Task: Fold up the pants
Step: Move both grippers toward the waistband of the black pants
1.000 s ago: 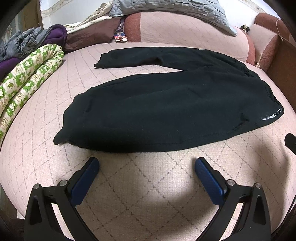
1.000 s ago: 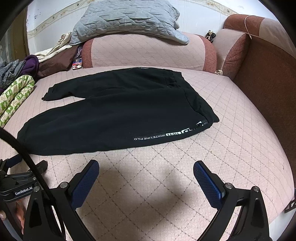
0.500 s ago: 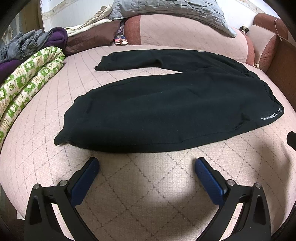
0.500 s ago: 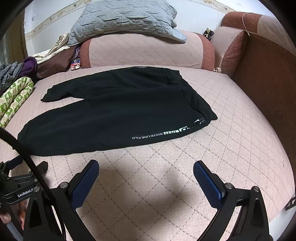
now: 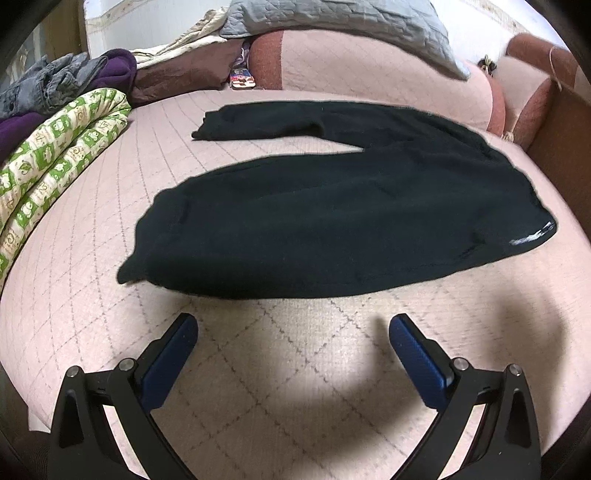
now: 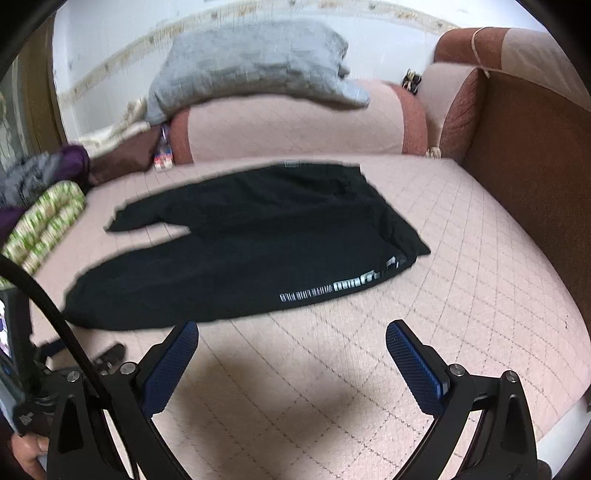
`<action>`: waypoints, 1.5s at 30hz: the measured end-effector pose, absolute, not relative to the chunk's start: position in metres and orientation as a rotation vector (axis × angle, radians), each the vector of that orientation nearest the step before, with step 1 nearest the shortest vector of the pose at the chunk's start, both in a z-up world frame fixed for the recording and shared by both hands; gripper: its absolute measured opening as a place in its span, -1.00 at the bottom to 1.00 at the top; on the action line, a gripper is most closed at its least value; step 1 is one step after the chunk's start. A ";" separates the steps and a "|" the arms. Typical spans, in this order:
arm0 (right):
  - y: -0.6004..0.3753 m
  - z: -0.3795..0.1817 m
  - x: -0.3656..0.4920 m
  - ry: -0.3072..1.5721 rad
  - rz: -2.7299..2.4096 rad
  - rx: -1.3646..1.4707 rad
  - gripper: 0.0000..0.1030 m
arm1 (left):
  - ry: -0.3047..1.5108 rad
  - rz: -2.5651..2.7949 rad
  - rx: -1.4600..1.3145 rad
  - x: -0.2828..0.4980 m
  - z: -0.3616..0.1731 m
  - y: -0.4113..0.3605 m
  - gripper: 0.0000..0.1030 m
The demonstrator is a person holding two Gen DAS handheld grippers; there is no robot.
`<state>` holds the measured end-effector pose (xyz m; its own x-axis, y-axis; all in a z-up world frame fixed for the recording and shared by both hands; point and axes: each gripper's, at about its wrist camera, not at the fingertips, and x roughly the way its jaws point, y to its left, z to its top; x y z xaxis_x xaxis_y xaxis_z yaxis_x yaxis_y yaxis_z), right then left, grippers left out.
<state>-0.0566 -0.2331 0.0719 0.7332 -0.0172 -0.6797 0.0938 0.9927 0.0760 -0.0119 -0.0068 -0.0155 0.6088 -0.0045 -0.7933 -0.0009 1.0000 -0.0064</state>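
Observation:
Black pants (image 5: pixel 332 221) lie flat on the pink quilted bed, legs spread apart and pointing left, waistband at the right with white lettering. They also show in the right wrist view (image 6: pixel 258 251), blurred by motion. My left gripper (image 5: pixel 293 332) is open and empty, just short of the near leg's front edge. My right gripper (image 6: pixel 291 339) is open and empty, close to the near leg's edge below the lettering (image 6: pixel 332 290). The left gripper's body shows at the lower left of the right wrist view (image 6: pixel 22 387).
A green-and-white patterned quilt roll (image 5: pixel 55 162) and a pile of purple and grey clothes (image 5: pixel 66 85) lie at the left. A grey quilted pillow (image 5: pixel 332 26) rests on the pink bolster (image 6: pixel 295 125) at the back. A brown headboard (image 6: pixel 535 166) stands at the right.
Both grippers have moved forward toward the pants; the right wrist view has swung and blurred. Both stay open and the pants have not moved.

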 end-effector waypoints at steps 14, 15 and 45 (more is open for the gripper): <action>-0.239 0.221 -0.076 0.318 0.177 0.596 0.65 | 0.645 -0.023 -0.119 -0.082 0.124 0.009 1.00; -0.238 0.231 -0.075 0.295 0.209 0.643 0.65 | 0.624 -0.024 -0.129 -0.090 0.137 0.012 1.00; -0.315 0.428 -0.051 0.366 -0.069 0.073 0.81 | 0.385 0.304 -0.040 -0.077 0.395 0.177 1.00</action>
<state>-0.0506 -0.3150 0.4283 0.9314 -0.0539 -0.3599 0.0804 0.9950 0.0591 -0.0774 0.1768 0.3954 0.8820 0.2844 -0.3758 -0.2996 0.9539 0.0186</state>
